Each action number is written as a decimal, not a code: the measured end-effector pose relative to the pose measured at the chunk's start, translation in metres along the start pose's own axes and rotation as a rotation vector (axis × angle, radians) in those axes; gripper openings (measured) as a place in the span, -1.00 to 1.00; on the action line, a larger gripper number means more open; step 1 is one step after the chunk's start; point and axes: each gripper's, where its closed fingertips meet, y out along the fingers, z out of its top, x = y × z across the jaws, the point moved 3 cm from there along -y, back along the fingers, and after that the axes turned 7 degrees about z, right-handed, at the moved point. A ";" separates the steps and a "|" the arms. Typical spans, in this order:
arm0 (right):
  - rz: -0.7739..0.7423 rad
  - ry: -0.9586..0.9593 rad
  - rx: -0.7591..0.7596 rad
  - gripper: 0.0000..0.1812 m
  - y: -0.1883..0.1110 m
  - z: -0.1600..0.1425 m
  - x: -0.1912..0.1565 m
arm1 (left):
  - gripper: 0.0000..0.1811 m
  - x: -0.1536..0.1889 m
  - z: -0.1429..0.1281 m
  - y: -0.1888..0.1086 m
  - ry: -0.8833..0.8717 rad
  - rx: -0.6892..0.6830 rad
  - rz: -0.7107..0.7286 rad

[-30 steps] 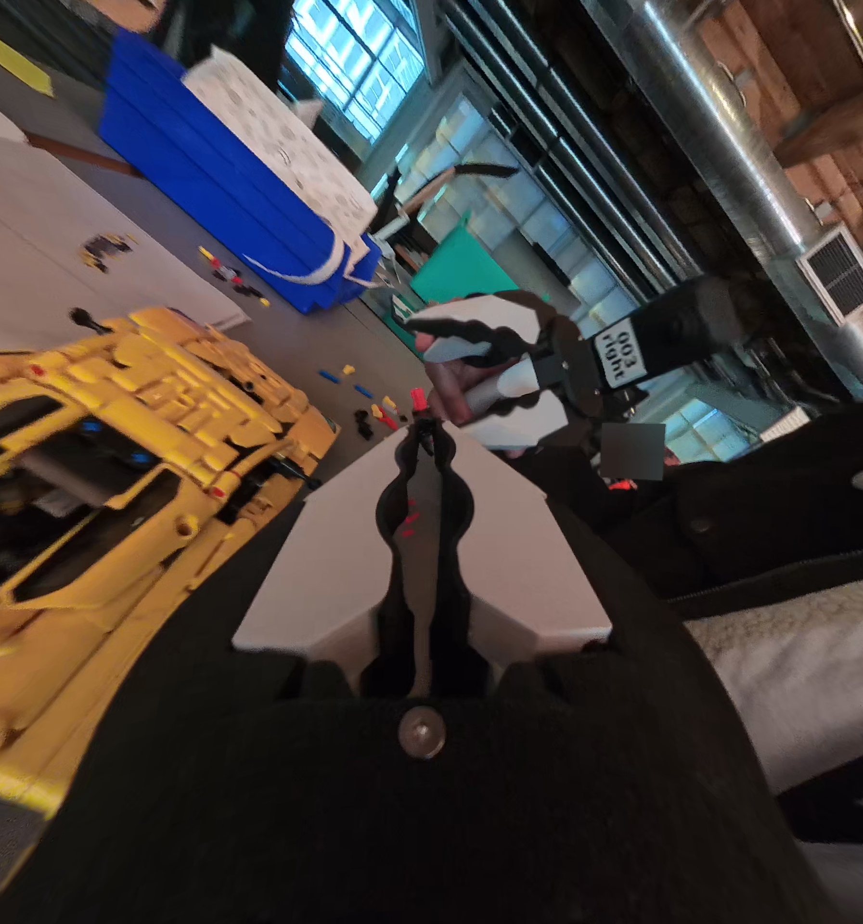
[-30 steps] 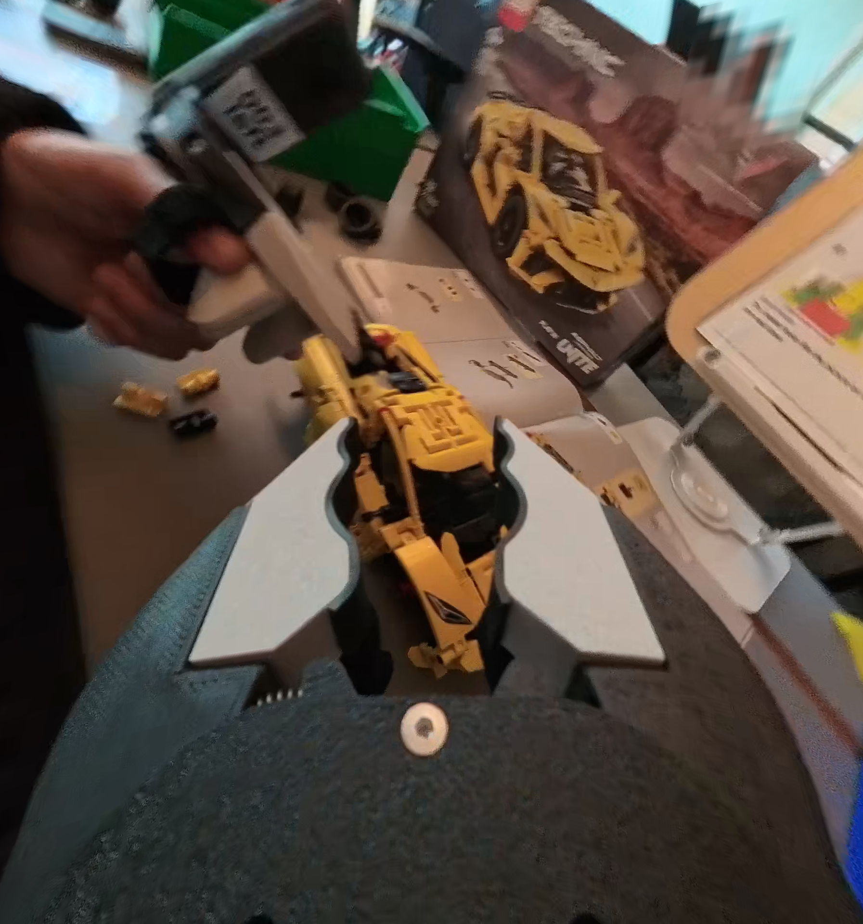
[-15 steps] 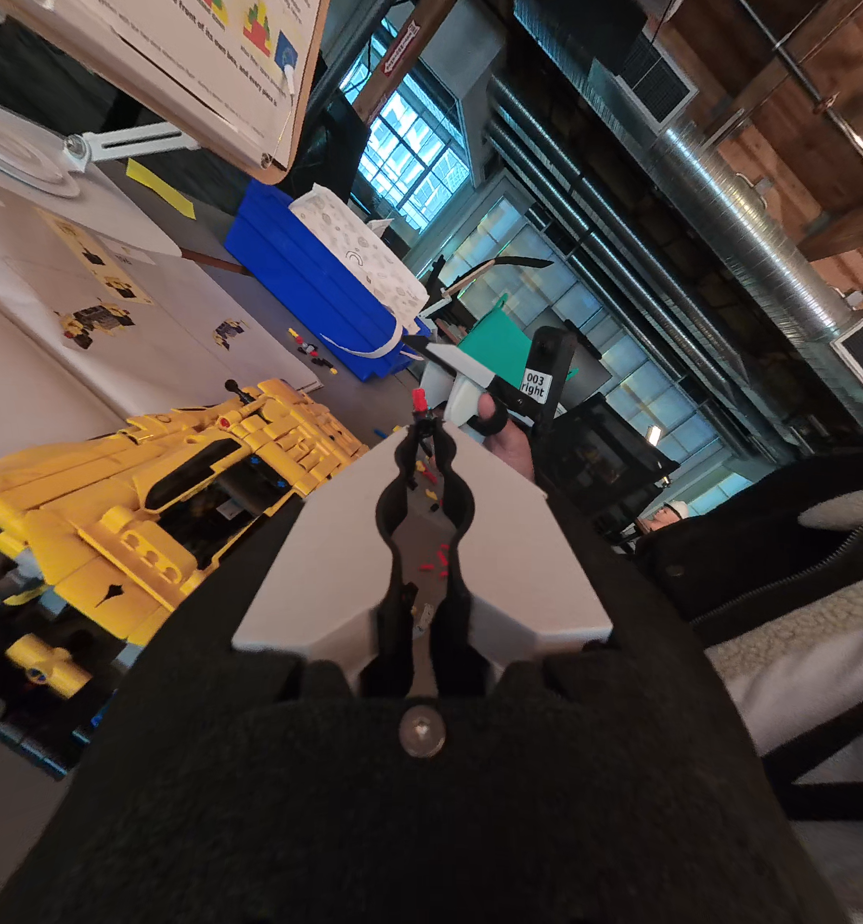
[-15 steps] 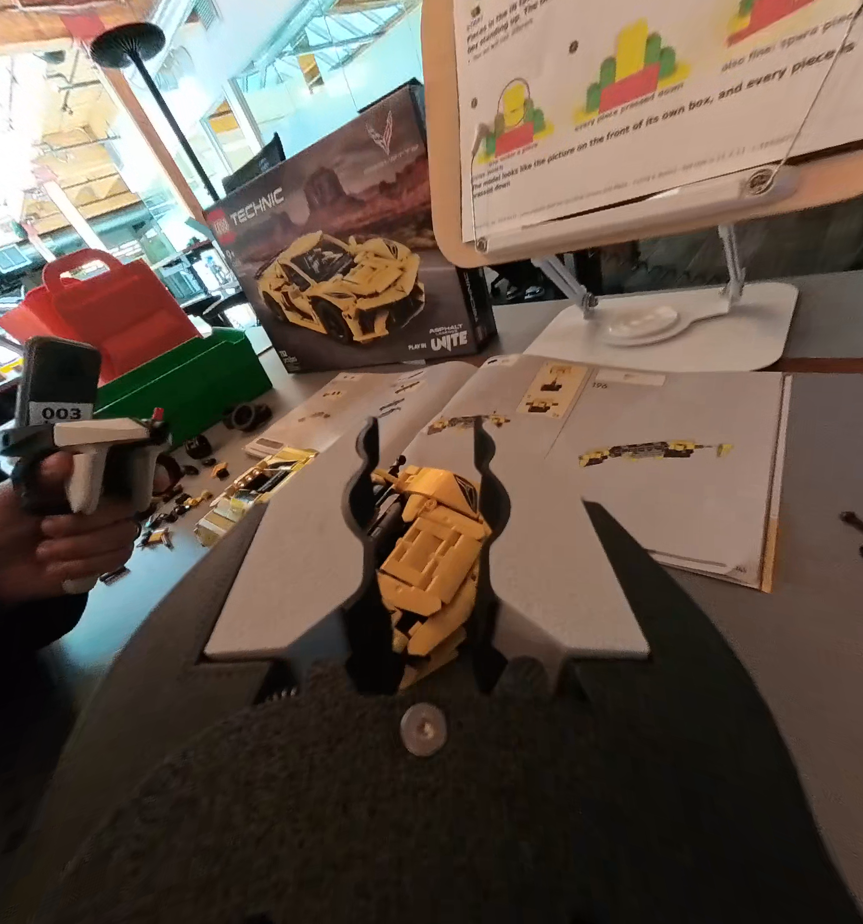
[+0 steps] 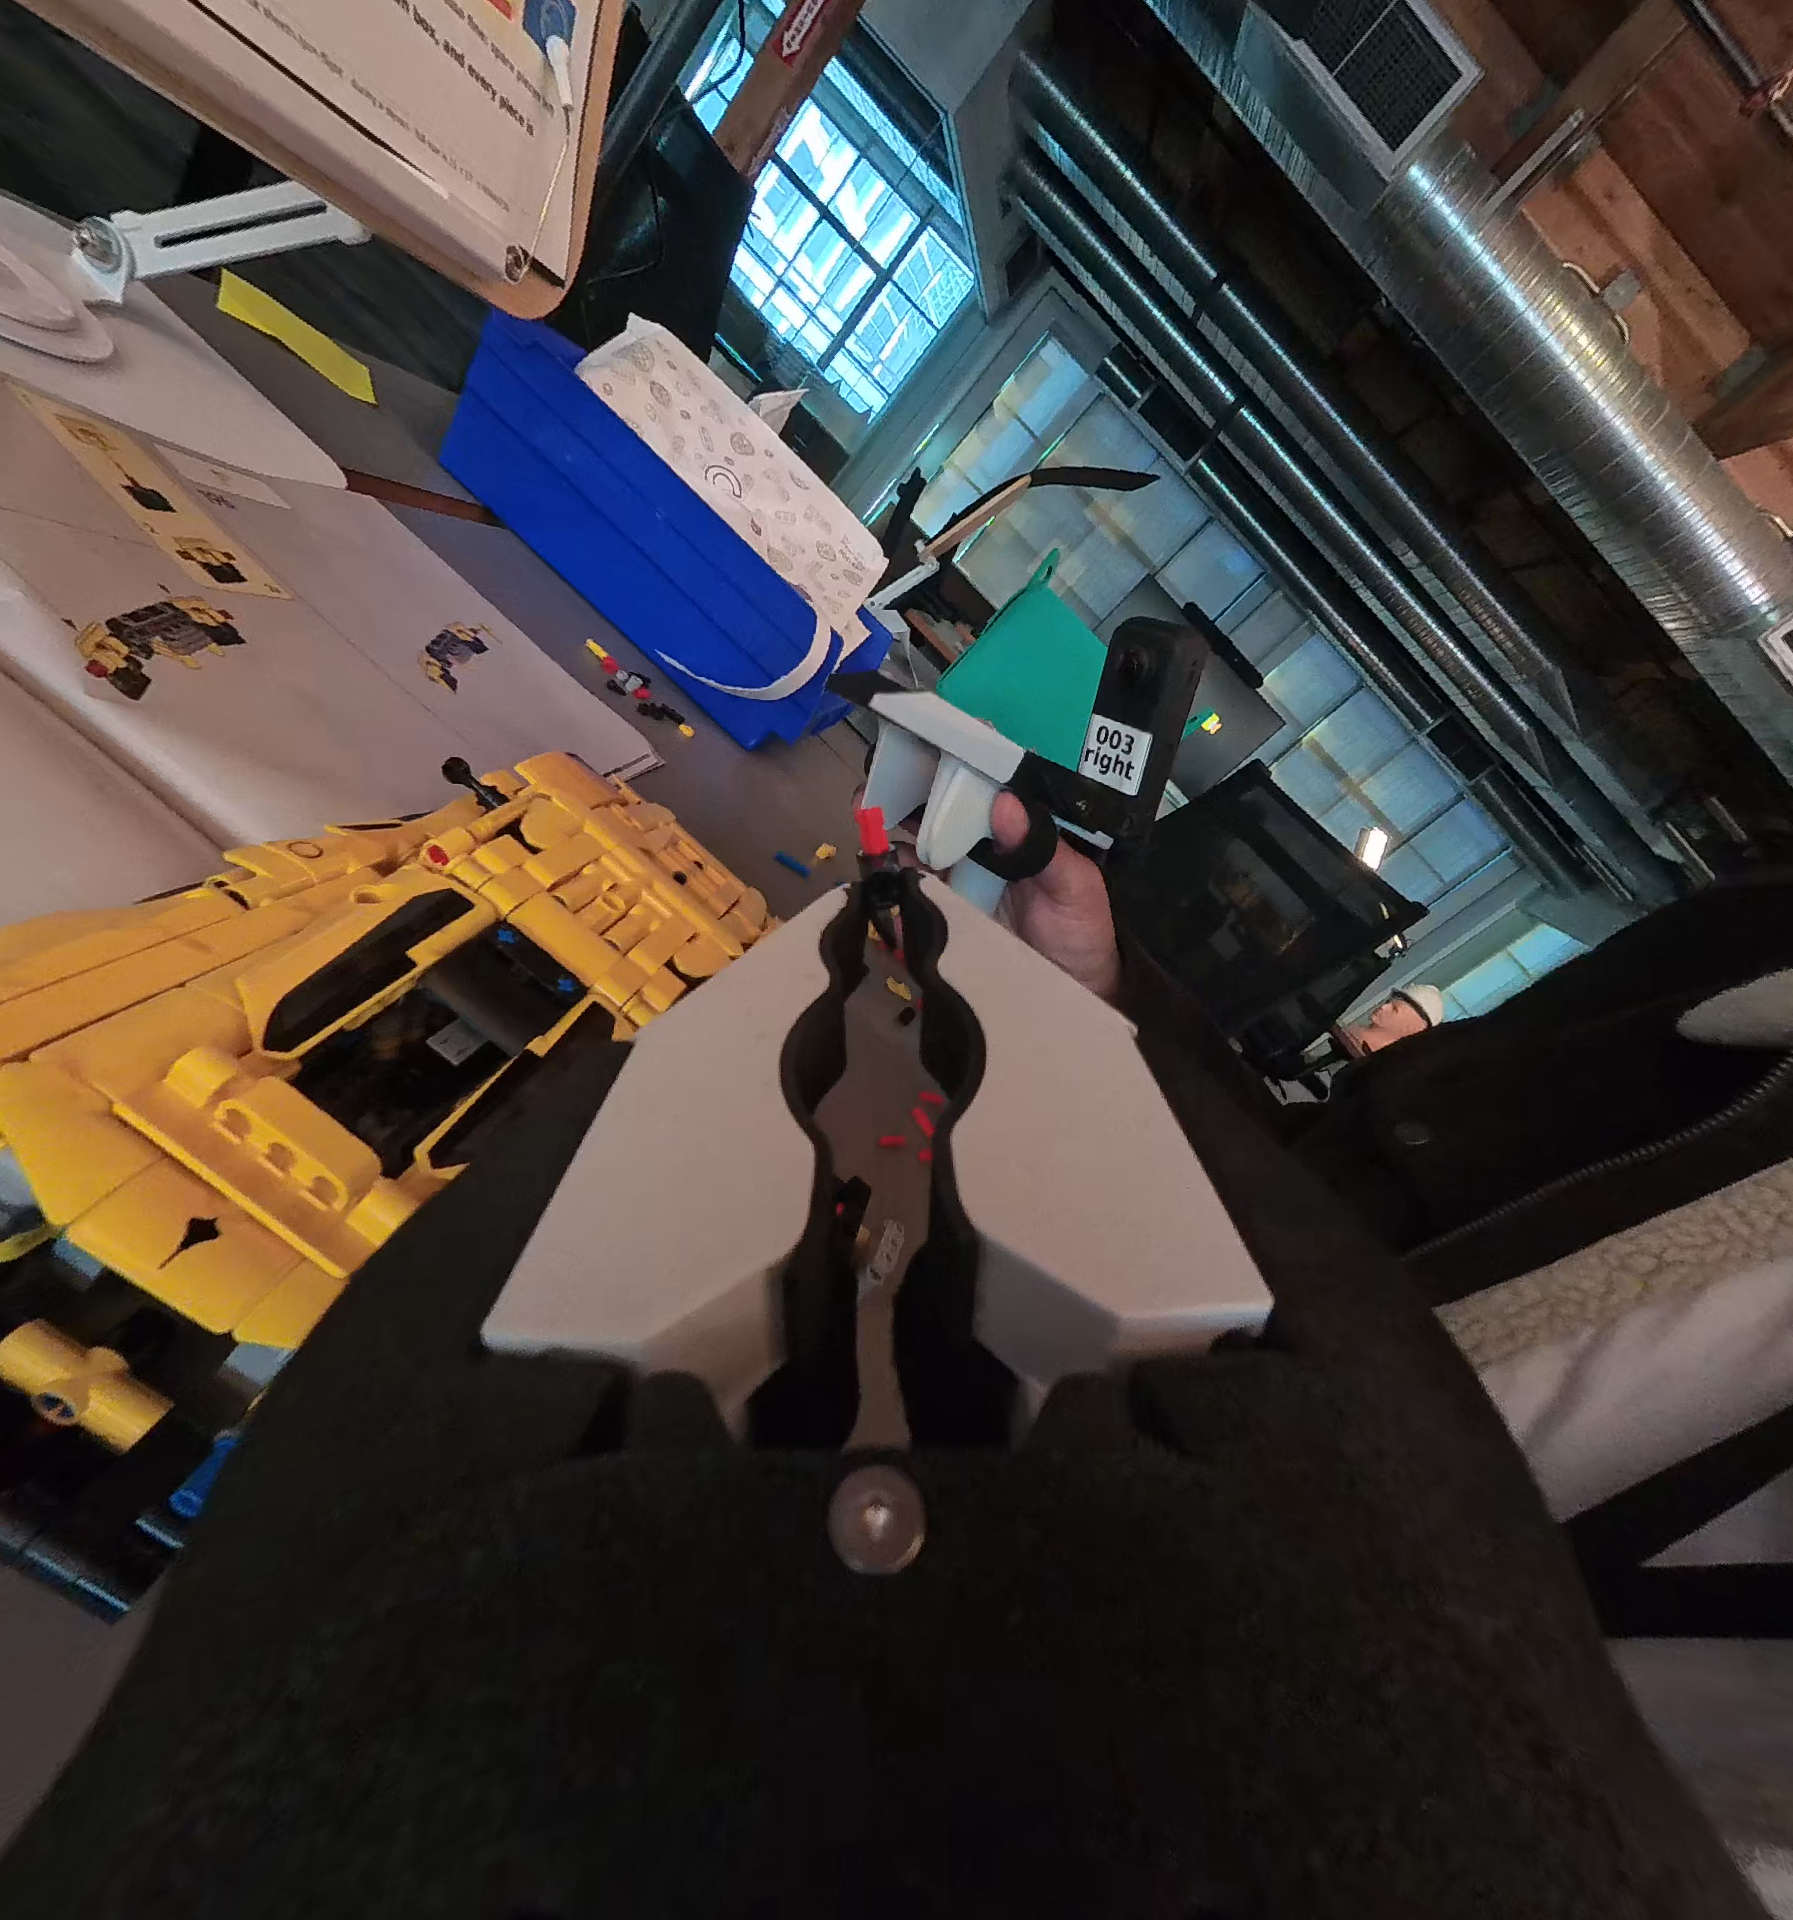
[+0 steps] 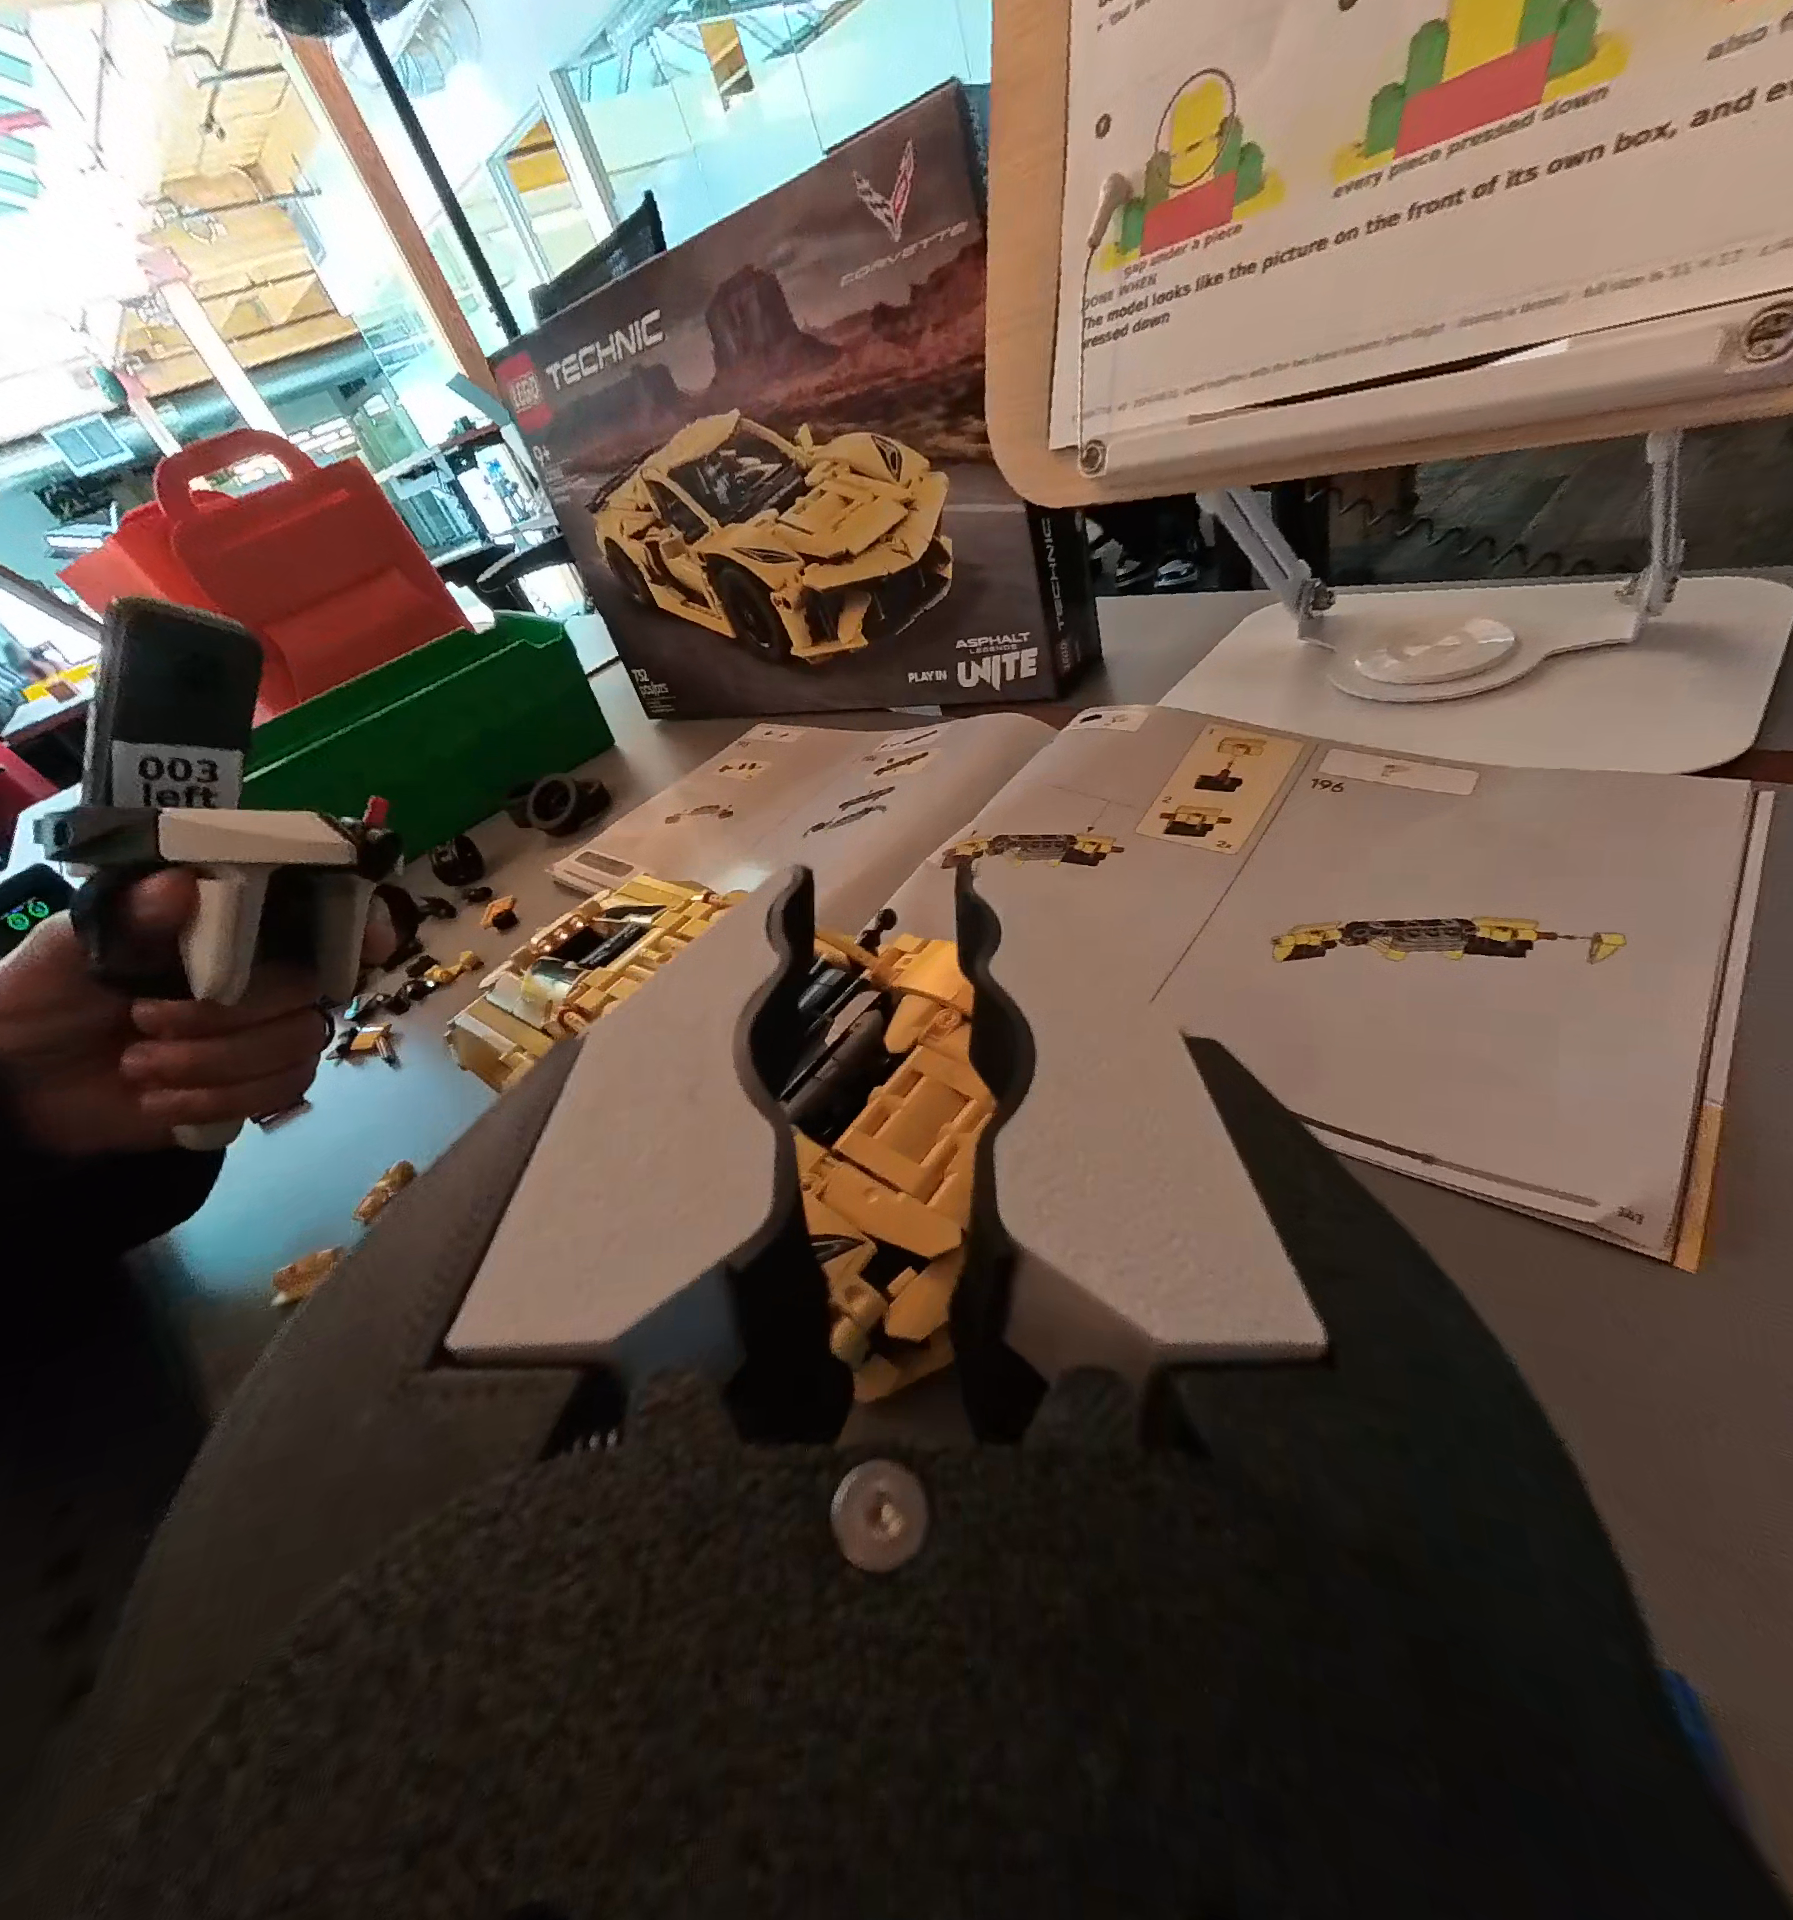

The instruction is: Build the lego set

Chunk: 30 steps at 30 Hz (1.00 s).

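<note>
One yellow car [image 6: 902, 1143], partly built, lies under the spread right claw [image 6: 876, 894]. Left claw [image 5: 879, 894] pinches a red pin [image 5: 869, 831]. Beyond it, a blue bin [image 5: 611, 551] holds patterned paper [image 5: 726, 468].

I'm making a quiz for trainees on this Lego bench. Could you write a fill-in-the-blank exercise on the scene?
1. The left gripper is shut on a small ____ peg.
2. The right gripper holds nothing; its jaws are ____.
3. The half-built Lego car is ____ in colour.
4. The open instruction booklet lies ____ on the table.

Missing words: red; open; yellow; flat
</note>
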 end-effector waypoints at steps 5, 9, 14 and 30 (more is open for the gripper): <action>-0.013 -0.071 -0.033 -0.73 0.003 -0.004 -0.004 | -0.94 0.001 0.002 -0.001 0.022 0.003 0.011; 0.106 -0.142 -0.122 -0.73 0.011 -0.015 -0.030 | -0.94 -0.003 0.005 -0.005 0.051 0.001 0.033; 0.403 -0.356 -0.557 -0.64 0.037 -0.078 -0.125 | -0.94 -0.023 0.014 -0.021 0.159 -0.022 0.132; 0.562 -0.465 -0.994 -0.68 0.077 -0.173 -0.216 | -0.94 -0.025 0.028 -0.033 0.141 0.051 0.141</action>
